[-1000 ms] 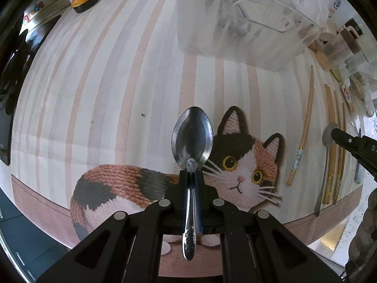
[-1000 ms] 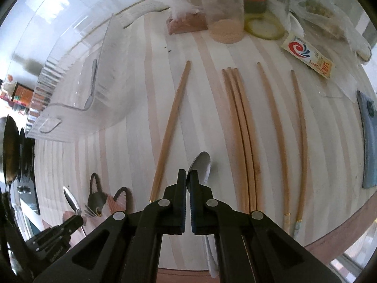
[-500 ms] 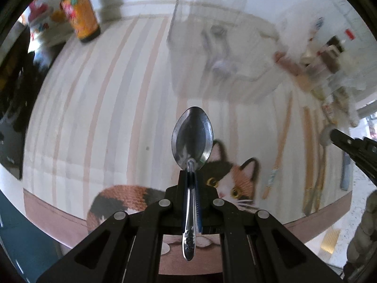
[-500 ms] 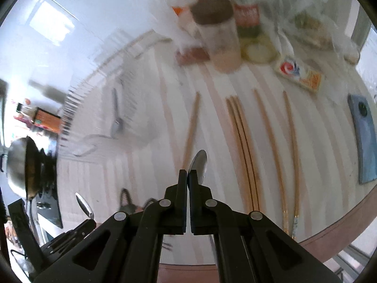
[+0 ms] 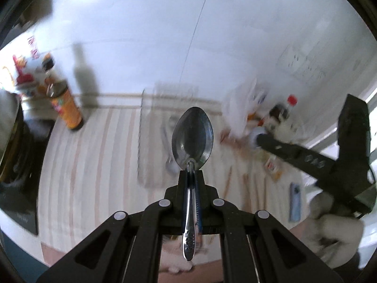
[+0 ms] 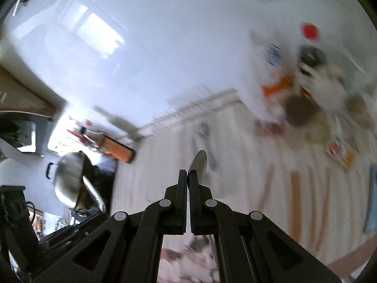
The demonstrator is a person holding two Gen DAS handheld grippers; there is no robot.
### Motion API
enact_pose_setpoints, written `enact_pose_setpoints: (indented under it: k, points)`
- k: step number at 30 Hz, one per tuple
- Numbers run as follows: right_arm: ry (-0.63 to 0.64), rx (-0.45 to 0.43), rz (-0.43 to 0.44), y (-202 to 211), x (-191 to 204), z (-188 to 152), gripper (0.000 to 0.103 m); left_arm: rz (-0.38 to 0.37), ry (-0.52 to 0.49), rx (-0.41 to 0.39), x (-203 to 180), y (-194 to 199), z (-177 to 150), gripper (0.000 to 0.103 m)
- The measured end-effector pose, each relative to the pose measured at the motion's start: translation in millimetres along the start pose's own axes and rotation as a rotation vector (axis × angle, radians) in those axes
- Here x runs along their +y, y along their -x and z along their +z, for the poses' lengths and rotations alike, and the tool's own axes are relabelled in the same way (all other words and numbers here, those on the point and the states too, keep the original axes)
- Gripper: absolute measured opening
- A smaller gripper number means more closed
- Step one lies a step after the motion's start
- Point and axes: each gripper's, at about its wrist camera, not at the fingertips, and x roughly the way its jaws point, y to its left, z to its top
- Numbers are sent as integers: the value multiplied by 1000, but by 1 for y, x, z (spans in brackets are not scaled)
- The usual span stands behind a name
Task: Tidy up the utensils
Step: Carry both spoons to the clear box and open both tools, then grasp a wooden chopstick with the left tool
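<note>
We see a striped table mat (image 5: pixel 94 165) by a white wall (image 5: pixel 153 35), all blurry. Our left gripper (image 5: pixel 190 176) is squeezed tight on a shiny spoon (image 5: pixel 192 139), bowl sticking up past the fingers, high over the mat. Our right gripper (image 6: pixel 187 176) pinches another spoon (image 6: pixel 199 165) edge-on. A clear box (image 5: pixel 162 139) sits behind the first spoon. Wooden chopsticks (image 6: pixel 295 202) lie on the right. An orange bottle (image 5: pixel 67 110) stands far left.
</note>
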Motion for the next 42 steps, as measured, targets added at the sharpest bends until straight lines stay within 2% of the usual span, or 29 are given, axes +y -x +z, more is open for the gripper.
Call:
enact_pose_setpoints:
  k: [4, 8, 13, 16, 19, 20, 21, 23, 24, 25, 27, 30, 32, 34, 37, 41, 42]
  points:
    - [37, -1, 5, -24, 25, 31, 1, -9, 25, 23, 6, -28, 39, 4]
    - [19, 46, -9, -69, 29, 55, 1, 5, 42, 85, 19, -69, 62, 4]
    - [-2, 117, -32, -116, 20, 64, 2, 59, 45, 143, 32, -102, 69, 4]
    - [-14, 188, -48, -138, 13, 63, 3, 94, 83, 130, 41, -102, 68, 6]
    - [-5, 183, -69, -136, 7, 60, 4, 167, 99, 100, 45, -95, 62, 9]
    - [3, 181, -84, -131, 4, 58, 8, 201, 103, 81, 45, -91, 58, 11]
    - [4, 178, -92, -128, 1, 56, 14, 234, 99, 65, 45, -87, 53, 16]
    - [8, 159, -110, -115, -5, 51, 15, 297, 89, 30, 42, -80, 45, 33]
    - [13, 140, -134, -106, -11, 47, 15, 336, 78, 13, 38, -76, 39, 50]
    - [20, 125, -153, -100, -15, 44, 15, 356, 71, -8, 35, -73, 31, 58]
    - [27, 77, -202, -78, -27, 32, 15, 382, 65, -34, 28, -68, 14, 60]
    - [20, 36, -277, -52, -48, 16, 16, 384, 68, -44, 17, -69, -7, 75]
    - [3, 33, -325, -37, -67, 0, 18, 385, 65, -55, 8, -72, -19, 80]
    - [-26, 34, -347, -25, -87, -13, 18, 379, 36, -42, -6, -80, -32, 97]
    - [-84, 54, -376, -8, -123, -36, 18, 366, -23, 8, -26, -101, -49, 102]
    - [-137, 61, -415, 8, -166, -63, 18, 370, -106, 84, -54, -131, -73, 103]
    - [-141, 55, -430, 11, -174, -67, 25, 363, -126, 104, -62, -139, -79, 103]
